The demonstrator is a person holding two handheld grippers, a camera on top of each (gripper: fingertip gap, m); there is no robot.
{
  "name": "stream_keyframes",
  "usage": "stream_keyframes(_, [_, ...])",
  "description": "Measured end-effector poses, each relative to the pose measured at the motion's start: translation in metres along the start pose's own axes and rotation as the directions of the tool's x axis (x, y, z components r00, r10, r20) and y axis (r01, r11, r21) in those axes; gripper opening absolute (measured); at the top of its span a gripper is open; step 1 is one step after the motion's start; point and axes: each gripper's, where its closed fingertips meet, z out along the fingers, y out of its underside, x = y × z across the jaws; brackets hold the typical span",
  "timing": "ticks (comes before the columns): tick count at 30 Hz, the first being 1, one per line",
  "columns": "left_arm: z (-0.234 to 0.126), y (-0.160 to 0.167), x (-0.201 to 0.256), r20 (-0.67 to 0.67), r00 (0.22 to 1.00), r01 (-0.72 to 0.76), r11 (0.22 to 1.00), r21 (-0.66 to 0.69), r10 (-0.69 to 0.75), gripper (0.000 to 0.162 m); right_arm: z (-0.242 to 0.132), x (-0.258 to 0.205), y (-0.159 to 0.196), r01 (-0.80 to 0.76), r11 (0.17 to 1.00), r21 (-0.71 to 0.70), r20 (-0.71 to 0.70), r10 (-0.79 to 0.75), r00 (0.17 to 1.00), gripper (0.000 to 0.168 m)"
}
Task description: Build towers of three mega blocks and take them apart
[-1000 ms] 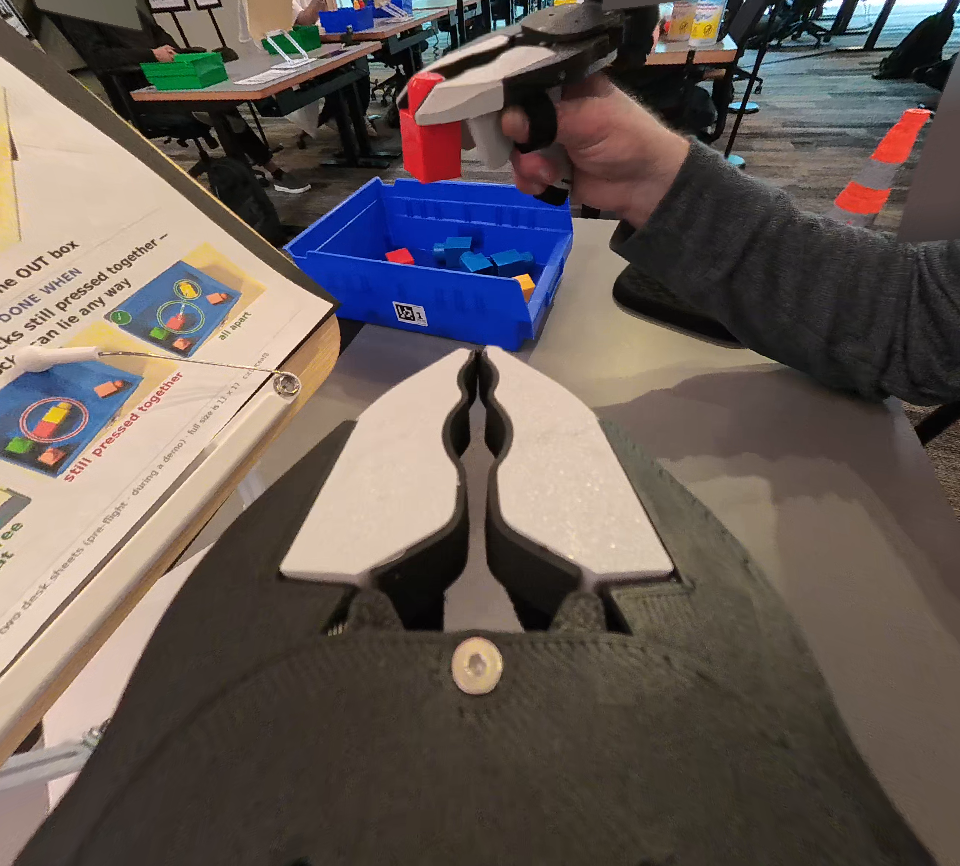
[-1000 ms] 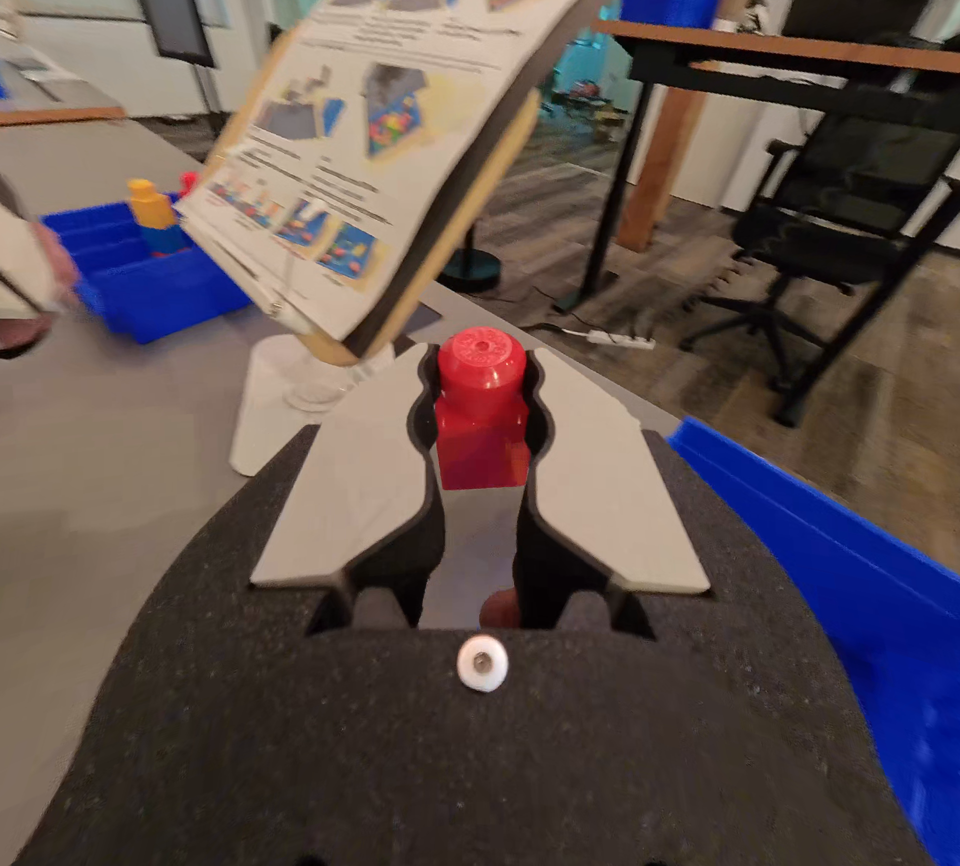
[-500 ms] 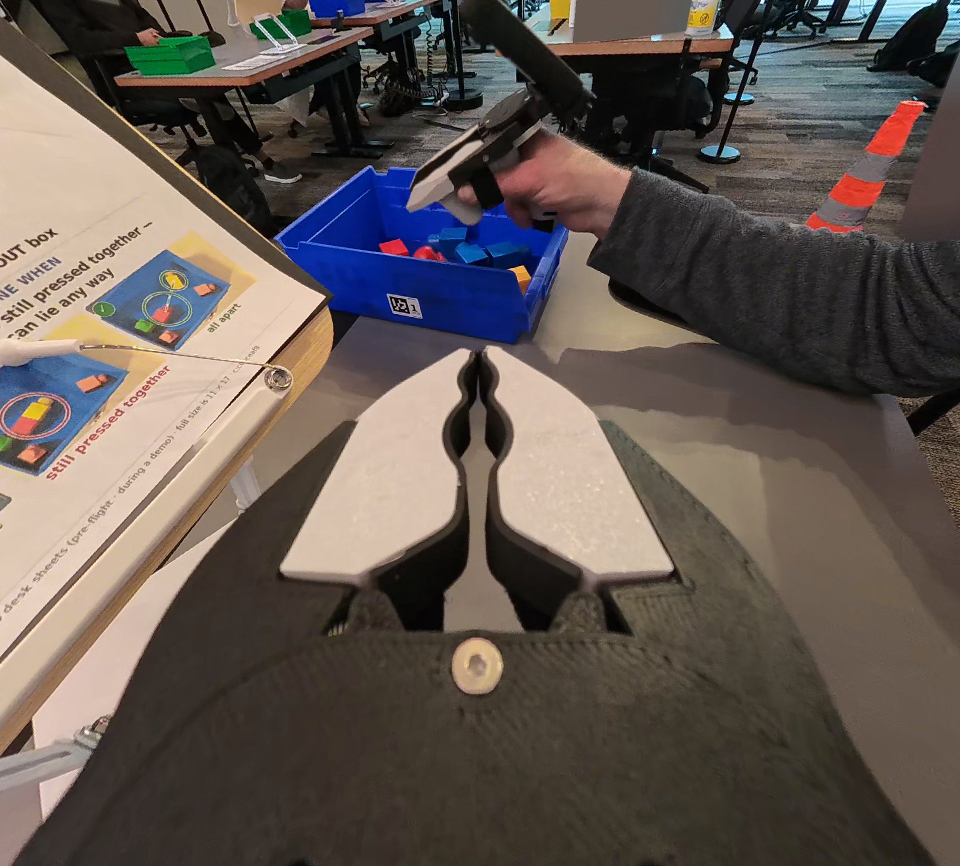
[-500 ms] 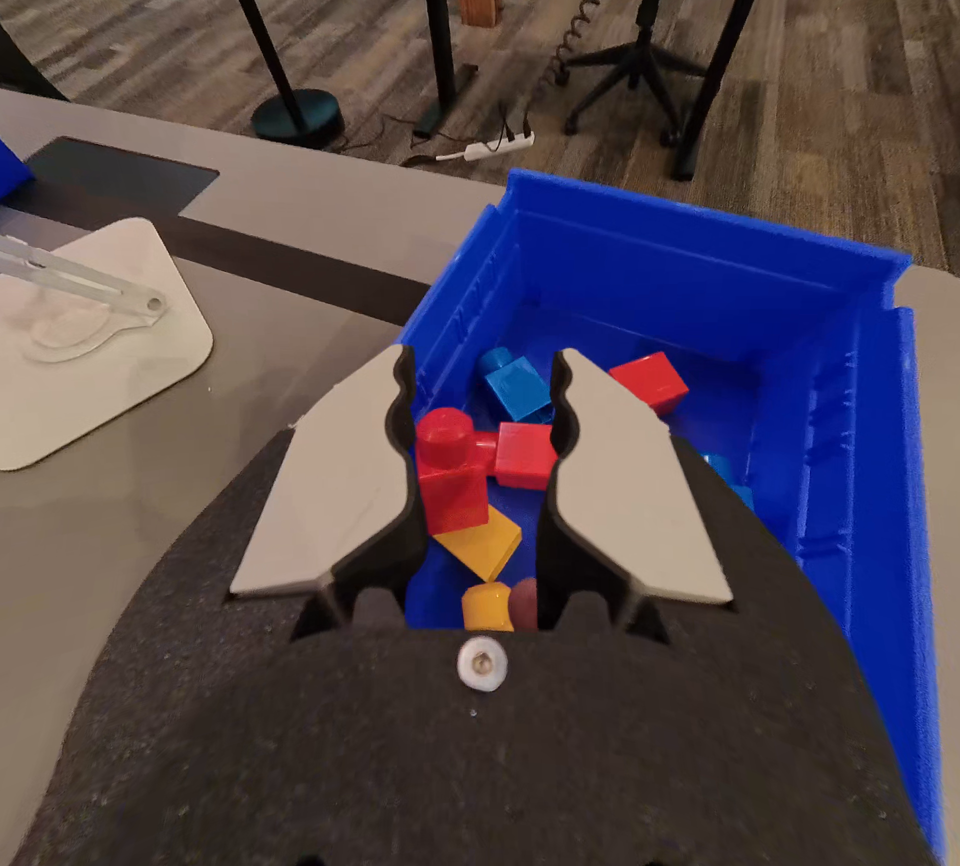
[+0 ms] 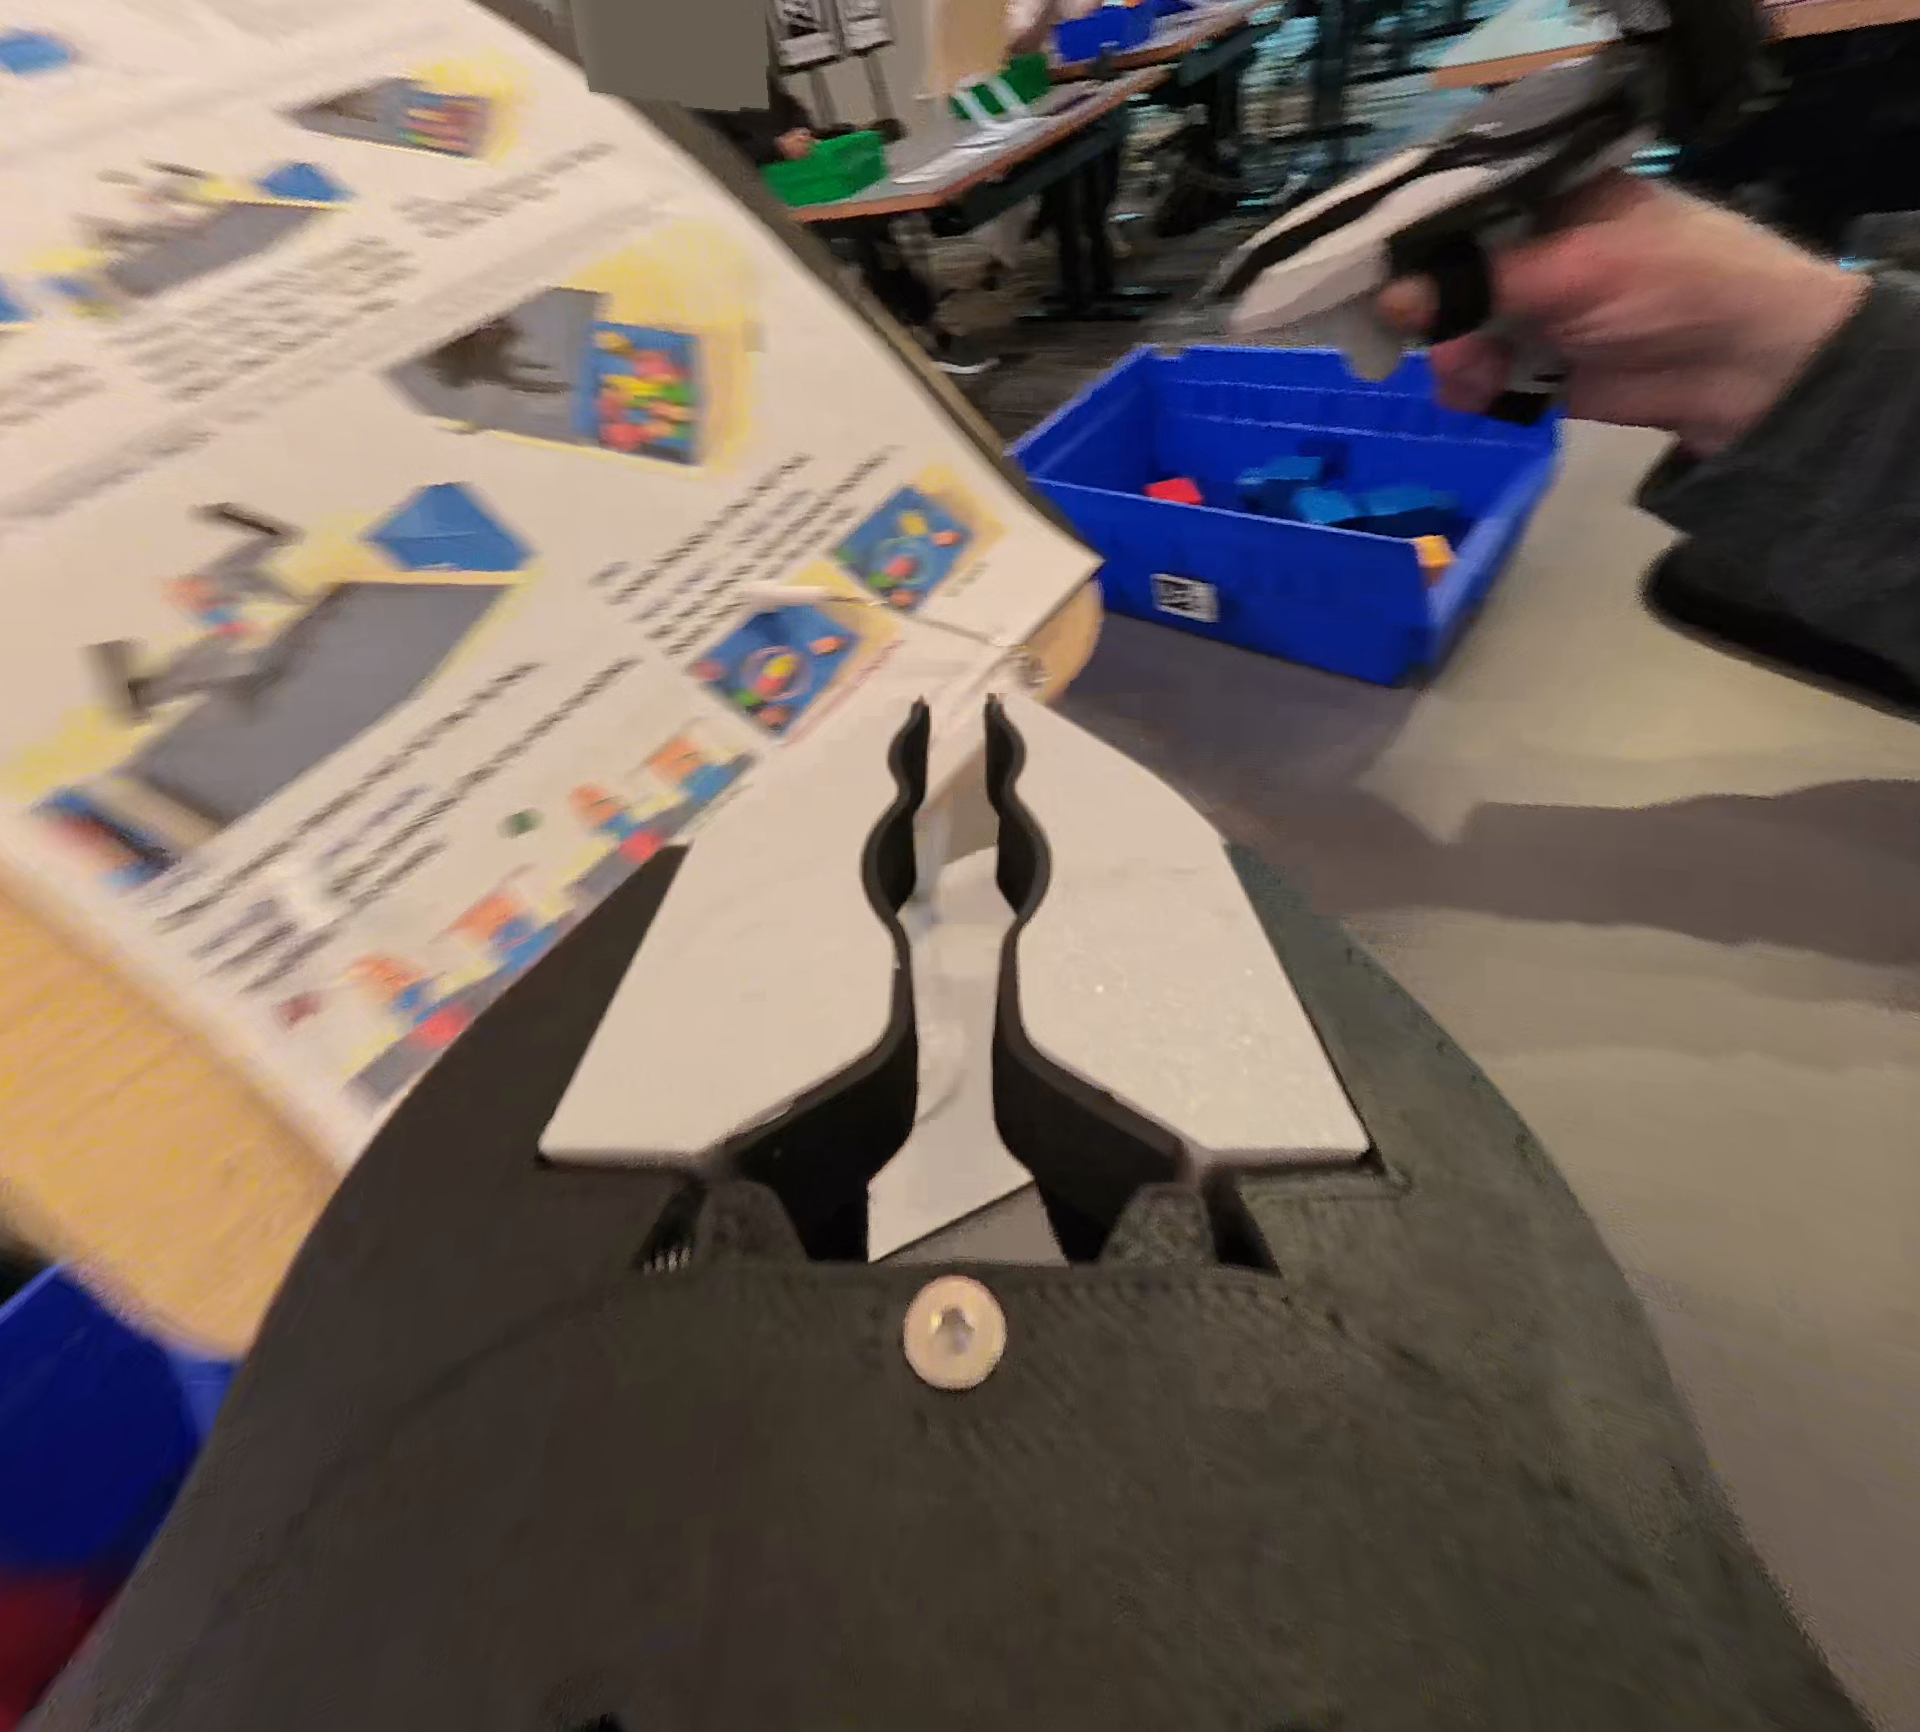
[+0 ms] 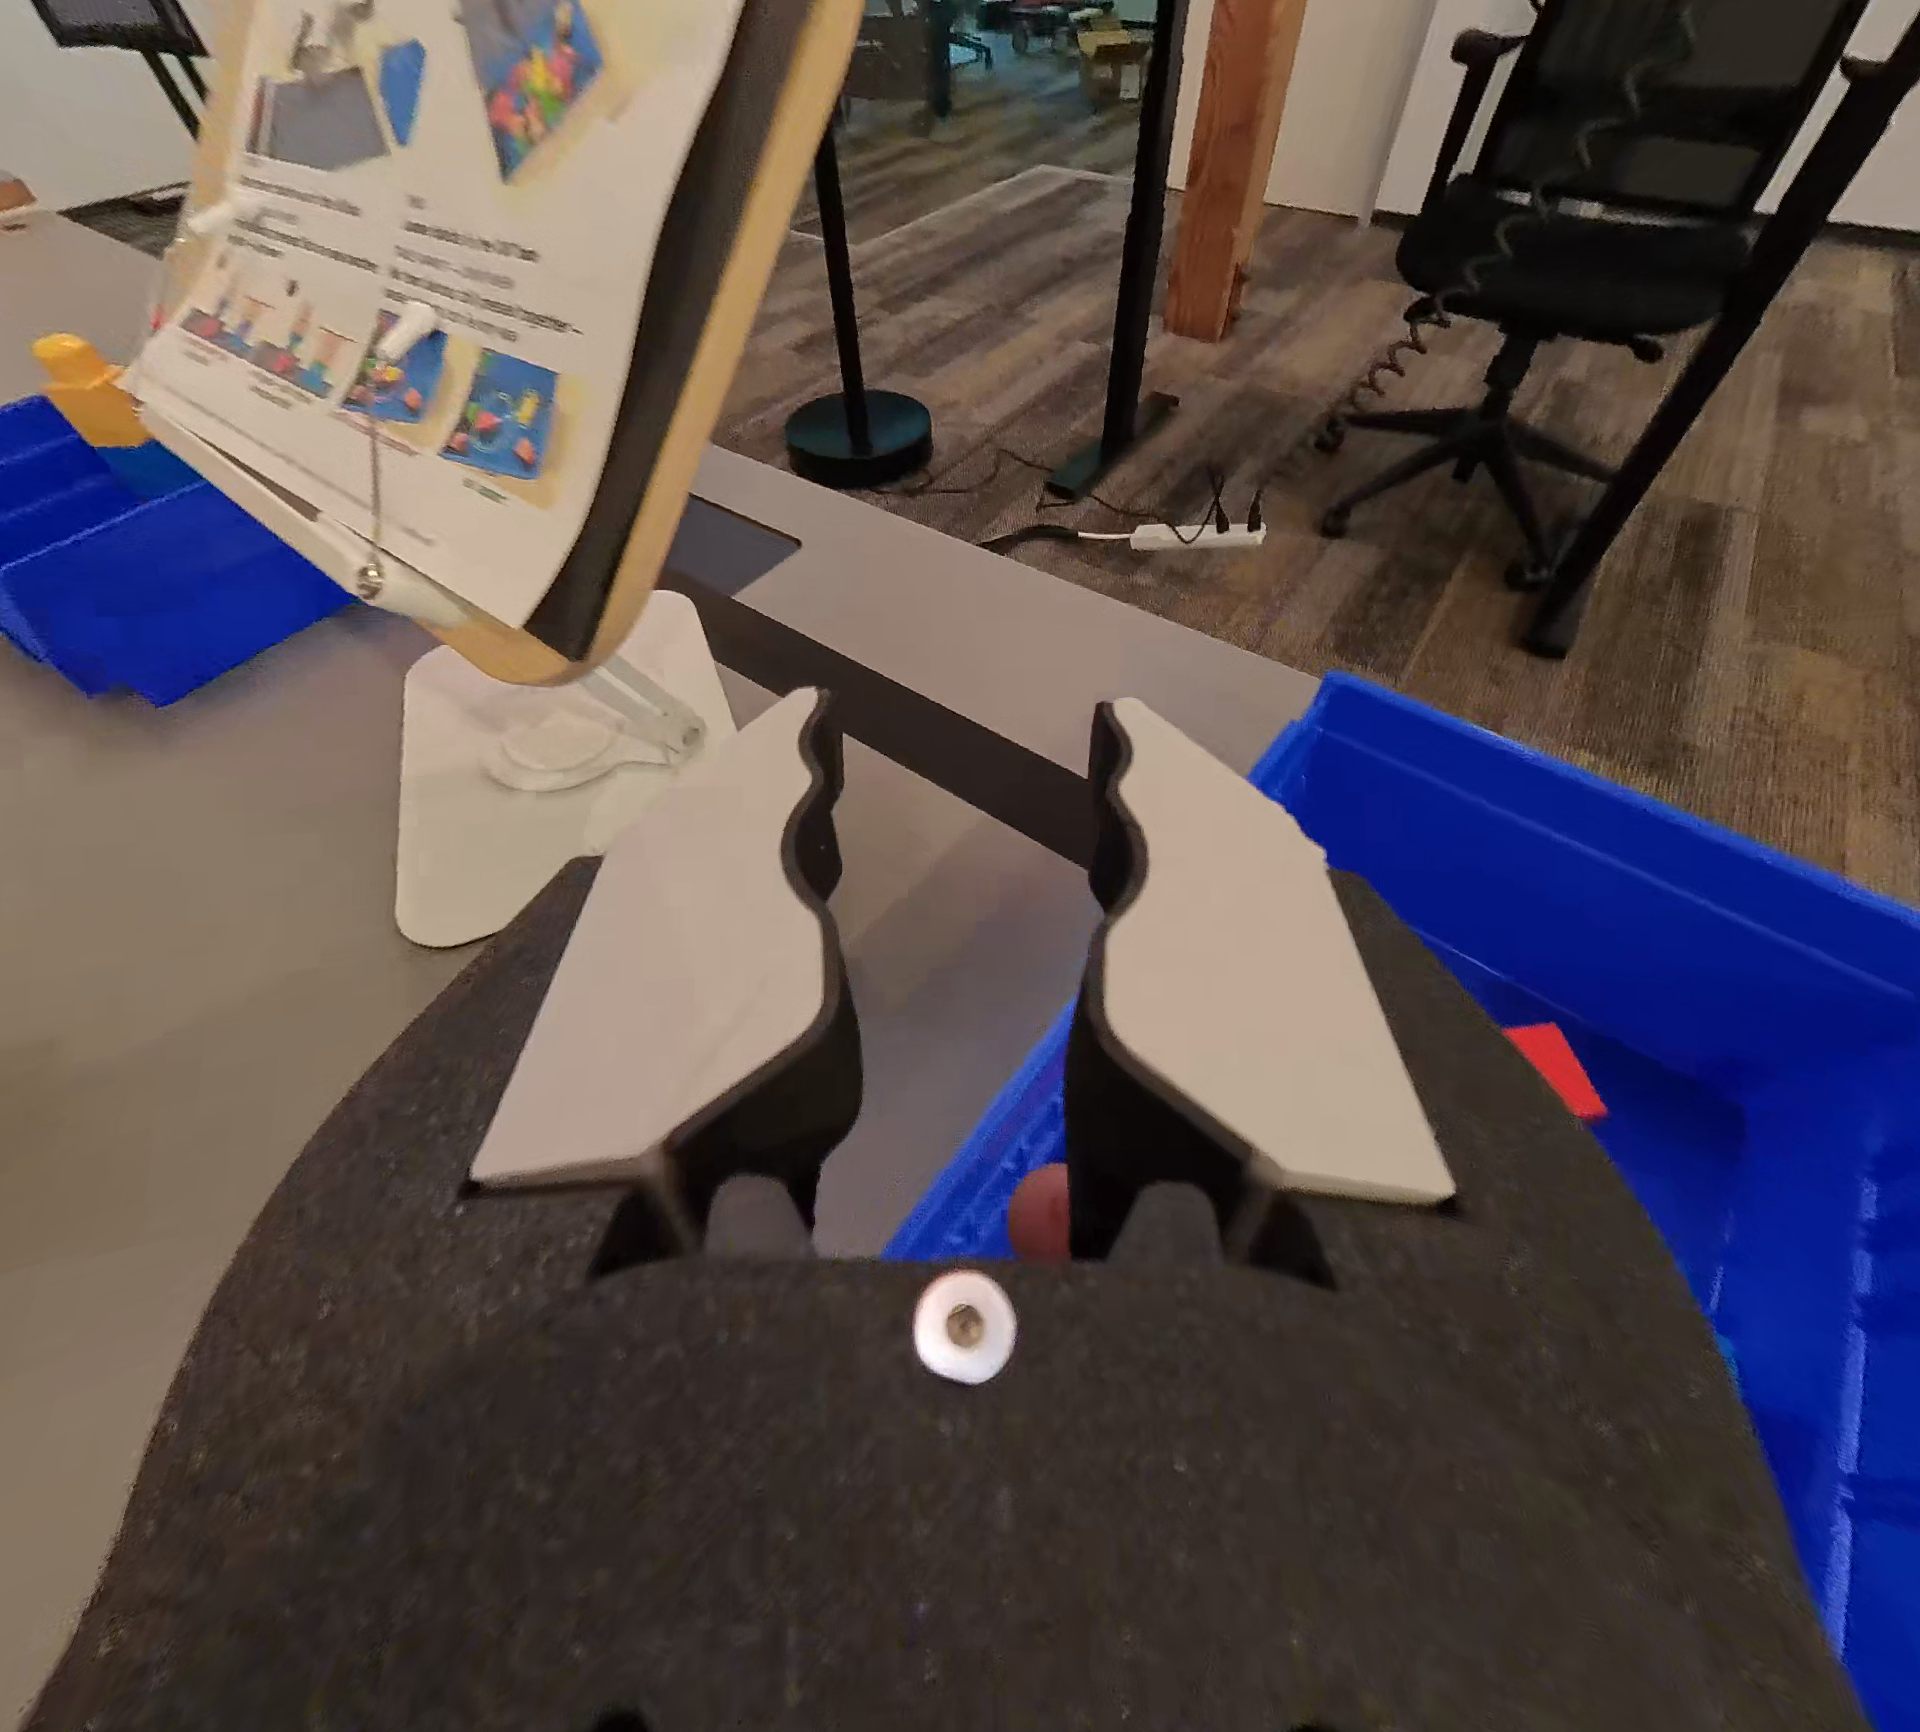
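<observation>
My left gripper [image 5: 954, 711] is empty, its jaws parted by a narrow gap, and it points at the lower edge of the instruction sheet [image 5: 416, 435]. My right gripper [image 6: 961, 706] is open and empty above the near left rim of a blue bin [image 6: 1558, 861]. It also shows in the left wrist view [image 5: 1309, 280], held in a hand over that bin [image 5: 1278, 581]. The bin holds loose blocks: a red one [image 5: 1174, 493], blue ones [image 5: 1340, 498] and an orange one [image 5: 1434, 552]. A red block [image 6: 1553, 1069] shows in the right wrist view.
The sheet [image 6: 499, 176] stands tilted on a wooden board with a white base [image 6: 499, 799] at mid-table. A second blue bin [image 6: 156, 581] sits behind it on the left, with a yellow-topped stack [image 6: 83, 394] in it. Desks and office chairs stand beyond the grey table [image 5: 1558, 1059]. About 30 centimeters separates my left fingertips from my right.
My right gripper let the red block go into the bin, opened wide and lifted to face the sheet stand. My left gripper swung left toward the sheet and its jaws parted slightly.
</observation>
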Motion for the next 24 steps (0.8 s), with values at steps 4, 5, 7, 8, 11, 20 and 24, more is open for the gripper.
stream_keyframes(4, [-0.052, 0.010, -0.079, 0.292, 0.956, 0.017, 0.999, -0.029, -0.008, 0.015, -0.002, -0.015, -0.011, 0.012, 0.999, 0.031, 0.035, -0.013, 0.999, 0.045])
stream_keyframes(5, [-0.065, 0.018, -0.098, 0.354, 0.935, 0.044, 0.998, -0.045, -0.025, 0.019, -0.002, -0.018, -0.013, 0.013, 0.999, 0.035, 0.041, -0.015, 0.999, 0.045])
stream_keyframes(7, [-0.089, 0.039, -0.133, 0.457, 0.887, 0.110, 0.991, -0.074, -0.065, 0.028, -0.001, -0.022, -0.012, 0.022, 0.999, 0.028, 0.048, -0.024, 0.999, 0.045])
stream_keyframes(8, [-0.100, 0.049, -0.149, 0.505, 0.858, 0.143, 0.987, -0.070, -0.088, 0.030, 0.000, -0.023, -0.012, 0.026, 0.999, 0.025, 0.050, -0.027, 0.998, 0.045])
stream_keyframes(11, [-0.127, 0.090, -0.191, 0.623, 0.767, 0.259, 0.962, -0.083, -0.153, 0.039, 0.003, -0.029, -0.012, 0.026, 0.999, 0.022, 0.069, -0.027, 0.997, 0.045])
stream_keyframes(20, [-0.191, 0.167, -0.248, 0.795, 0.601, 0.367, 0.913, -0.179, -0.086, 0.055, 0.011, -0.037, -0.007, 0.033, 0.999, 0.004, 0.093, -0.033, 0.995, 0.044])
stream_keyframes(24, [-0.196, 0.199, -0.260, 0.817, 0.564, 0.446, 0.876, -0.182, -0.117, 0.065, 0.013, -0.042, -0.006, 0.040, 0.999, 0.002, 0.102, -0.040, 0.994, 0.044])
